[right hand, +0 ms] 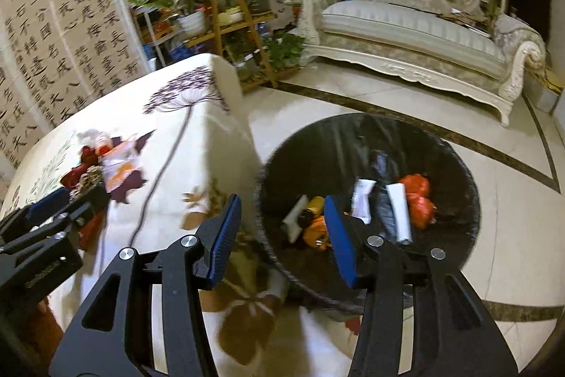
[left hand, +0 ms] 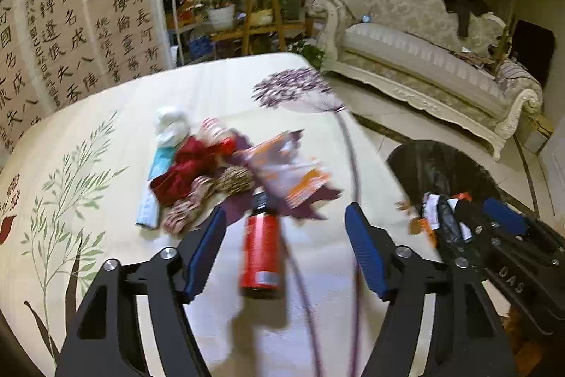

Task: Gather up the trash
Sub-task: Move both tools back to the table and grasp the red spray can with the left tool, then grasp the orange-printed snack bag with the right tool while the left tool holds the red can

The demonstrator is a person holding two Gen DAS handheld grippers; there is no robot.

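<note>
A pile of trash lies on the floral-clothed table point(left hand: 219, 90): a red can point(left hand: 262, 253) on its side, an orange and white wrapper point(left hand: 287, 172), a crumpled red wrapper point(left hand: 185, 170), a pale blue tube point(left hand: 155, 193) and white tissue point(left hand: 170, 126). My left gripper point(left hand: 286, 235) is open, its blue pads wide on either side of the red can without touching it. My right gripper point(right hand: 282, 211) is open and empty, hovering over the near rim of a round bin with a black liner point(right hand: 356, 140) beside the table. Several discarded items lie inside the bin.
The bin stands on the tiled floor point(right hand: 512, 271) just off the table's right edge. A cream sofa point(right hand: 406, 34) lines the far wall. Potted plants on a wooden stand point(right hand: 226, 9) and a calligraphy screen point(left hand: 70, 23) stand behind the table.
</note>
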